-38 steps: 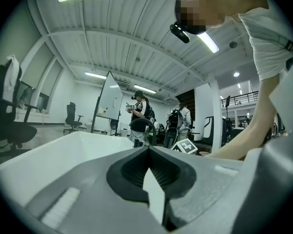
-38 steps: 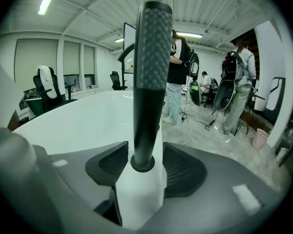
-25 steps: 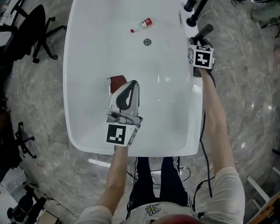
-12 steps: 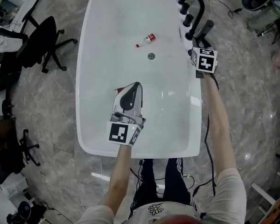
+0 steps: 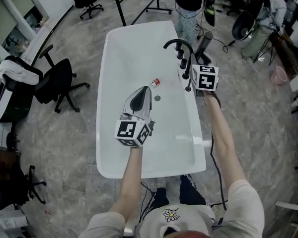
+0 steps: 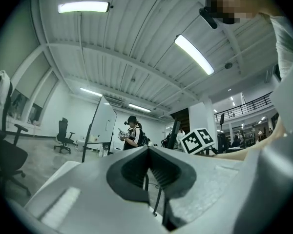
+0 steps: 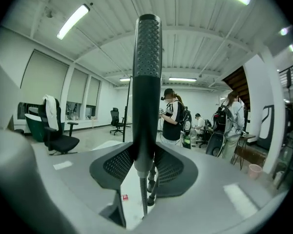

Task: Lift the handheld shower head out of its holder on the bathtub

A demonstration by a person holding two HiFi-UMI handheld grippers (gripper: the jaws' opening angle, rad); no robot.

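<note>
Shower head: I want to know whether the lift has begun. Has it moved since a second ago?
Yes. The shower head, clamped in the right gripper, has risen. In the head view its tip now reaches level with the arch of the faucet, where earlier it was well short of it.

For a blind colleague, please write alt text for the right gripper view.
The right gripper grips a long dark grey handheld shower head upright, its hose hanging below. Behind stand people and a black office chair.
</note>
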